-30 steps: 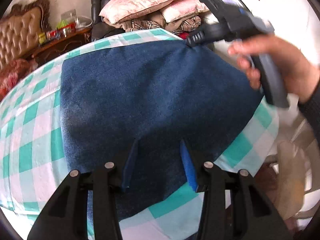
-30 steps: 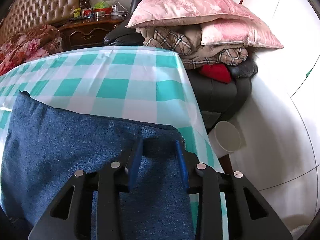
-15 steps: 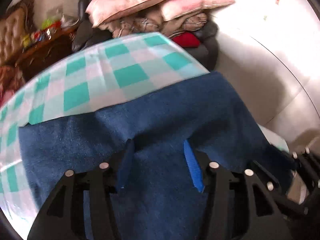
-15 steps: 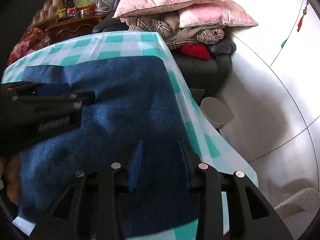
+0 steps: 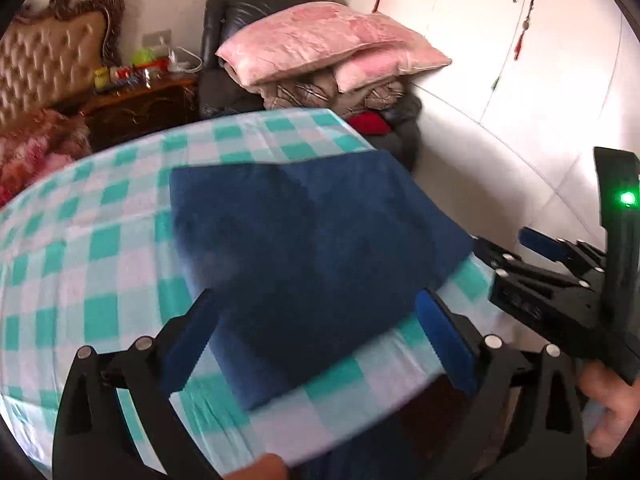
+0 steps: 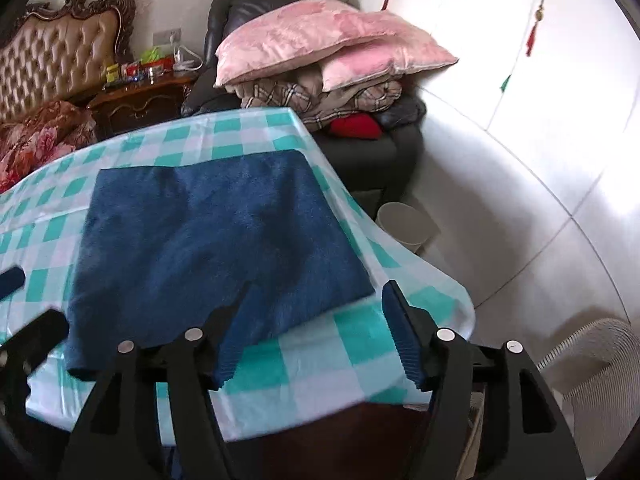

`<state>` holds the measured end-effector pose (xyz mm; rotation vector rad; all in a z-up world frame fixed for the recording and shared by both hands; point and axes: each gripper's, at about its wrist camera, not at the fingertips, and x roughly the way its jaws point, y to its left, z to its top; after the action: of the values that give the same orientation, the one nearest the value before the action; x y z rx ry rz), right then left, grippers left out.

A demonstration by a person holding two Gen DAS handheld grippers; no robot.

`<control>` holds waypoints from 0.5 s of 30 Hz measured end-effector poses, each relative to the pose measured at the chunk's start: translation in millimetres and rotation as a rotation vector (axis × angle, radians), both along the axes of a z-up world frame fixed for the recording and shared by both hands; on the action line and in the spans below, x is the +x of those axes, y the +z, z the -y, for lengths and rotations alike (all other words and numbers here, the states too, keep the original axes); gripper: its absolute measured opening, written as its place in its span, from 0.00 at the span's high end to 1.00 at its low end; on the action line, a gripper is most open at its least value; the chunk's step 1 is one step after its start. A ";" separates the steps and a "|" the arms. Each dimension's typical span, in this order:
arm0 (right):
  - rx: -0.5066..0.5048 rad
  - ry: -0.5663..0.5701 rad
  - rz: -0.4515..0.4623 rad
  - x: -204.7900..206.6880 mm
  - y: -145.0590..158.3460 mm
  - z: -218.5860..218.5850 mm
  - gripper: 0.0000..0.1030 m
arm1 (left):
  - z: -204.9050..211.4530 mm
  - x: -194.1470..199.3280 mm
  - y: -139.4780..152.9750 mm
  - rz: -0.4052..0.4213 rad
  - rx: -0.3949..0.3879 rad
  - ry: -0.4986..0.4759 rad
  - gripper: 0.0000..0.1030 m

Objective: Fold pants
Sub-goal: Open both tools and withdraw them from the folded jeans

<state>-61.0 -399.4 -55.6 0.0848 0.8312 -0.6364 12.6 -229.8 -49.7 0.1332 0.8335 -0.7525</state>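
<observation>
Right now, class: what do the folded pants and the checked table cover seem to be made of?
Folded pants: likely denim or a brushed cotton, dark blue, matte, slightly fuzzy surface with a thick folded edge.
Checked table cover: possibly plastic-coated or thin smooth cloth; teal and white squares, faint sheen, soft creases where it drapes over the edge.

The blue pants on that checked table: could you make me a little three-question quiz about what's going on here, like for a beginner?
1. True or false: the right claw is clamped on the blue pants.
2. Which best describes the pants? A) hanging off the table edge B) lying in a folded rectangle on the checked tablecloth C) draped over the pink pillows
3. Fill in: the round pale container on the floor beside the table is a ____.

Key
1. False: both claws are opening, with nothing pinched between the left claw fingers either.
2. B
3. bin
</observation>
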 end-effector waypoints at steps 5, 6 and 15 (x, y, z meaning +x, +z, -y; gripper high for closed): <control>-0.009 -0.023 0.031 -19.7 13.4 -16.1 0.32 | -18.6 -12.9 2.8 -0.024 0.002 0.021 0.02; -0.011 -0.022 0.031 -20.3 14.4 -16.7 0.32 | -20.5 -14.3 3.4 -0.015 0.011 0.033 0.02; -0.021 -0.008 0.031 -22.4 19.1 -25.3 0.32 | -26.2 -20.6 9.9 0.013 0.013 0.044 0.02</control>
<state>-83.4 -374.1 -36.5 0.0788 0.7946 -0.6497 -8.0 -203.6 -39.8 0.1310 0.8263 -0.7040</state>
